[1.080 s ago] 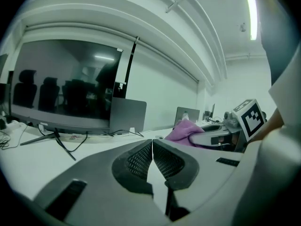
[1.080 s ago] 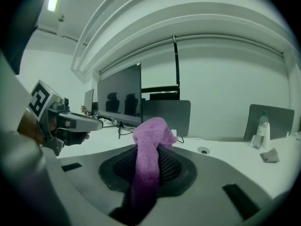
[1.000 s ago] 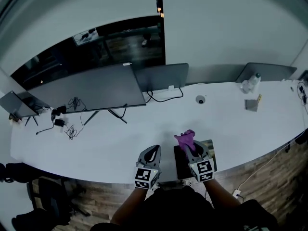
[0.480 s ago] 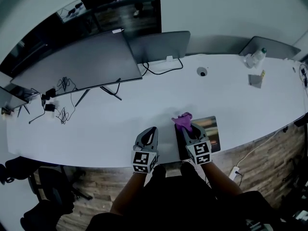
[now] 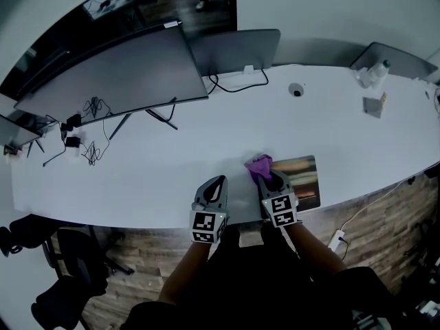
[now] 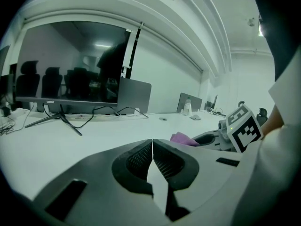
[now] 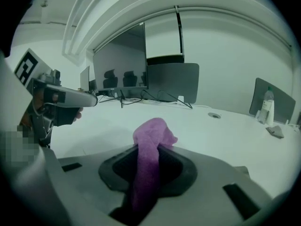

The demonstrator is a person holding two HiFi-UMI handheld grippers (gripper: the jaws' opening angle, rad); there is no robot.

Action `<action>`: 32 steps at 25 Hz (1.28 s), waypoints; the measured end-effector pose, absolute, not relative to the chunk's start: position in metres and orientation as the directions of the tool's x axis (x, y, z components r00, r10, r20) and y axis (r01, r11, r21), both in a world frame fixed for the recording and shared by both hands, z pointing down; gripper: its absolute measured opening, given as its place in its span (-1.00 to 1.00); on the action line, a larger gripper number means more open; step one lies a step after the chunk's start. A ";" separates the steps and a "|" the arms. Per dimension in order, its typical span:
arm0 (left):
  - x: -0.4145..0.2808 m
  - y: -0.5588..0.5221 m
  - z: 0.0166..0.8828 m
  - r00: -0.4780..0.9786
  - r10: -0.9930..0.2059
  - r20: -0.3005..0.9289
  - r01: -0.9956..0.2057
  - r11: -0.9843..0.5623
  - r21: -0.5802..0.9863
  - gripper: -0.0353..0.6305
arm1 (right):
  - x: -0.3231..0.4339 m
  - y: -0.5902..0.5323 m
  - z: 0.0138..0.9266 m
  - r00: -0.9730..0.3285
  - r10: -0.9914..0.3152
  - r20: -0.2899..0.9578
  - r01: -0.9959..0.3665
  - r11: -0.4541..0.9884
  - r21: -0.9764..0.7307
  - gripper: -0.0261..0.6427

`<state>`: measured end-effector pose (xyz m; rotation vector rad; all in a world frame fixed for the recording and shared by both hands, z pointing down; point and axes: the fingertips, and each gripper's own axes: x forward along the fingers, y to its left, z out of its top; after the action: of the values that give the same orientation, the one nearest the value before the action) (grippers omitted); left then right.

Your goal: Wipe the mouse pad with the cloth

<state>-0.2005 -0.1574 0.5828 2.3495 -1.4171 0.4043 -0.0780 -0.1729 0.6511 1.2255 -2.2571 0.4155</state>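
Near the desk's [image 5: 137, 177] front edge, at 5 o'clock in the head view, the right gripper [image 5: 273, 183] clamps the purple cloth [image 5: 259, 165], bunched over the mouse pad's [image 5: 302, 179] left end. The left gripper [image 5: 214, 184], at its 9 o'clock, has its jaws pressed together on nothing. The cloth looks light and limp, so a deep pinch suits it; the thin pad may slide.

Worktop [image 5: 172, 163]: white, long, near edge curved. Far side: large monitor [image 5: 117, 71] on stand, smaller screen [image 5: 237, 50] just beside it. Cable tangle [image 5: 93, 108] far left. Round fitting [image 5: 296, 90] mid-right. Bottle [image 5: 377, 71] and small grey item [image 5: 373, 106] far right. Mouse pad [image 5: 302, 181] flat at near edge, right before me.
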 end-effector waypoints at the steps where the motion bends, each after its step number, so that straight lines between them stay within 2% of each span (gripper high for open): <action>1: -0.200 -0.153 0.586 0.455 -0.780 0.430 -0.889 -0.427 0.166 -0.82 | -0.079 -0.173 0.652 -0.445 -0.677 0.586 -0.840 0.543 -0.010 -0.65; 18: -0.169 -0.143 0.582 0.495 -0.750 0.438 -0.867 -0.455 0.201 -0.82 | -0.044 -0.174 0.654 -0.410 -0.699 0.585 -0.857 0.516 0.016 -0.65; 32: -0.128 -0.140 0.585 0.533 -0.709 0.462 -0.842 -0.496 0.211 -0.82 | 0.022 -0.180 0.657 -0.343 -0.731 0.589 -0.889 0.456 0.047 -0.65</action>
<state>-0.1279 -0.1395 0.5853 2.3644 -1.2689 0.4426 0.0218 -0.1796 0.6572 1.3482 -2.1681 0.3826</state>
